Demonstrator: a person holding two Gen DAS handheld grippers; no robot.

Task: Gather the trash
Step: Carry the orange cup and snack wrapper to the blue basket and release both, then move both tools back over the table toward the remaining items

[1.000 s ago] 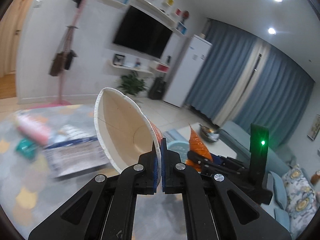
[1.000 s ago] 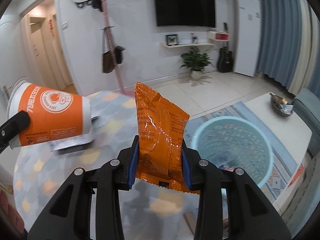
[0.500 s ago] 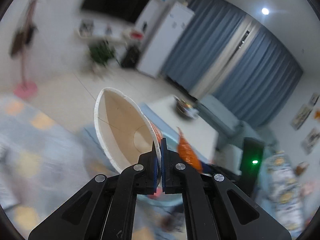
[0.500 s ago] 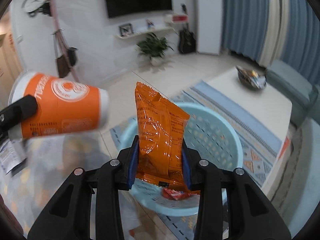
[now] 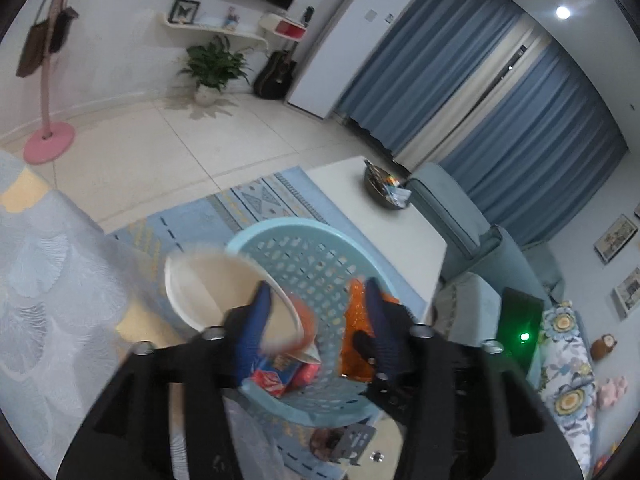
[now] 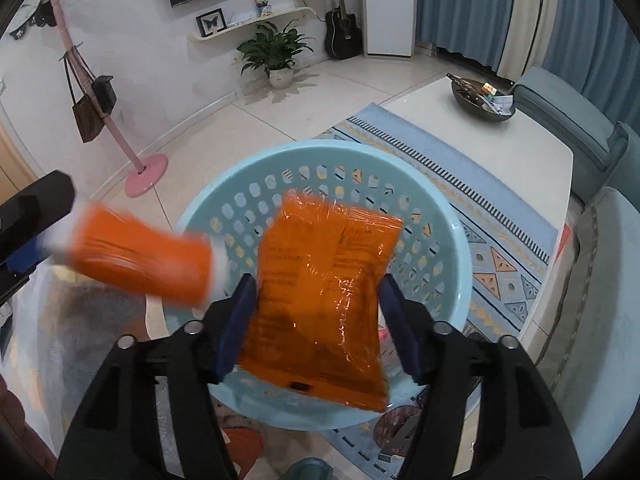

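Both hands have swung off the patterned tablecloth since a second ago, and the light-blue perforated basket [image 6: 436, 216], then off to one side, now fills the middle of both views. The orange snack bag [image 6: 324, 300] sits between the blue pads of the right gripper [image 6: 318, 320], directly over the basket's open mouth; those jaws are opening, a gap shows on either side of the bag, and the bag has tipped sideways, blurred, no longer clamped. The orange paper cup [image 6: 140, 260], white inside, hangs at the basket's left rim; in the left wrist view its mouth [image 5: 216, 284] faces the camera and its wall lies between the pads of the left gripper [image 5: 316, 316]. That gripper's jaws are opening too, with one pad inside the cup's mouth and the far pad well clear of it, so the cup is loose. Red and blue wrappers [image 5: 280, 376] lie on the basket's floor. The basket stands on a blue patterned rug [image 6: 492, 240], beside the cloth-covered table [image 5: 48, 280]. Beyond the rug are a white coffee table [image 6: 500, 148] bearing a dark bowl [image 6: 480, 100], a teal sofa [image 6: 568, 116], a potted plant [image 6: 276, 52] and a pink coat stand [image 6: 144, 176].
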